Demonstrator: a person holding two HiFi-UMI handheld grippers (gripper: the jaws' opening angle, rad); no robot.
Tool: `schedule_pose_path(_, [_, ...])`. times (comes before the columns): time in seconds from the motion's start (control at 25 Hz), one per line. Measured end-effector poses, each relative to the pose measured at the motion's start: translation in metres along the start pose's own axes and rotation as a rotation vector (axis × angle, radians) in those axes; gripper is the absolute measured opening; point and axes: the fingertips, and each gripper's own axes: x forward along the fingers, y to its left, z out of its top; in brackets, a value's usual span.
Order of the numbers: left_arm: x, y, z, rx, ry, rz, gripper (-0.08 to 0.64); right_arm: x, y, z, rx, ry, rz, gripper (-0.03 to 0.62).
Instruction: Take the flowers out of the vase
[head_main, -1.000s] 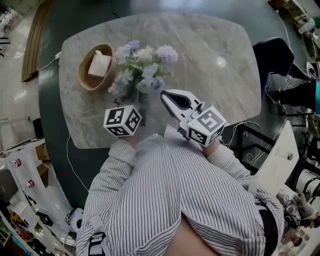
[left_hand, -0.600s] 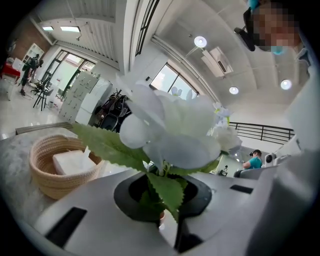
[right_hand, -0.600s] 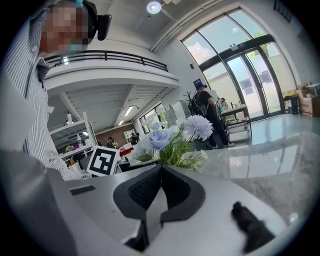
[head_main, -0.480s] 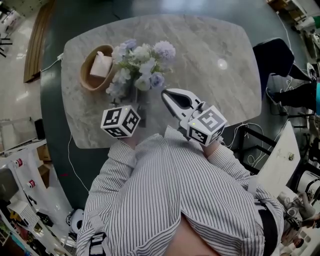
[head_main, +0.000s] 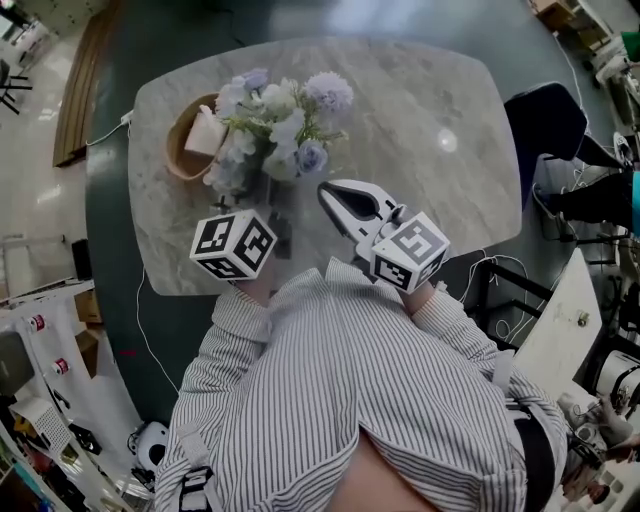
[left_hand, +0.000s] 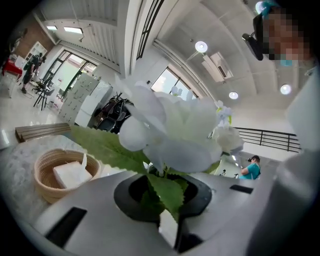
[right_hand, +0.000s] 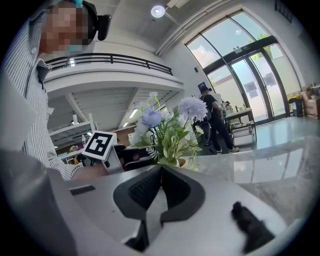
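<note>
**Left tongs pinching the bouquet, right tongs closed on nothing**

In my left gripper view the left gripper (left_hand: 161, 186) has its jaws drawn in on the flowers (left_hand: 175, 130). Green stems and a serrated leaf sit in the hollow between the pads, and pale blooms fill the picture just above them.

From the head view the flowers (head_main: 280, 125) stand over the left part of the marble table (head_main: 420, 190). They are right beside a woven basket (head_main: 180, 160) that holds a white block (head_main: 205, 132), and their blooms overlap its rim.

Below the blooms I can only faintly see the vase (head_main: 281, 225), a glassy shape. I cannot tell whether the stem ends are inside it.

My right gripper (right_hand: 160, 170) has its jaws pressed together with nothing between them. It points toward the bouquet from the side, near it but apart.
</note>
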Motion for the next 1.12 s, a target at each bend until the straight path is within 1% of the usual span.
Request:
schedule_pose_path(0.24, [-0.007,-0.014,0.013,0.012,-0.015,-0.022,0.052,-0.004,0.006,0.001,-0.010,-0.011,0.016,0.015])
schedule_pose_path(0.36, [-0.009,-0.019,0.017,0.010,-0.024,-0.027,0.052,-0.008,0.007,0.007,0.003,-0.032,0.029,0.015])
schedule_pose_path(0.48, [-0.011,-0.022,0.022,0.006,-0.036,-0.025,0.052,-0.012,0.010,0.021,0.013,-0.083,0.057,0.015])
schedule_pose_path(0.72, [-0.020,-0.031,0.038,-0.006,-0.074,-0.032,0.052,-0.021,0.017,0.051,0.004,-0.158,0.087,0.015])
schedule_pose_path(0.88, [-0.027,-0.031,0.051,-0.028,-0.095,-0.040,0.052,-0.017,0.030,0.071,-0.023,-0.202,0.116,0.015])
schedule_pose_path(1.0, [-0.029,-0.032,0.059,-0.020,-0.107,-0.040,0.052,-0.019,0.034,0.086,-0.037,-0.240,0.127,0.015])
schedule_pose_path(1.12, [-0.028,-0.043,0.056,-0.014,-0.119,-0.048,0.052,-0.034,0.027,0.095,-0.041,-0.285,0.126,0.015])
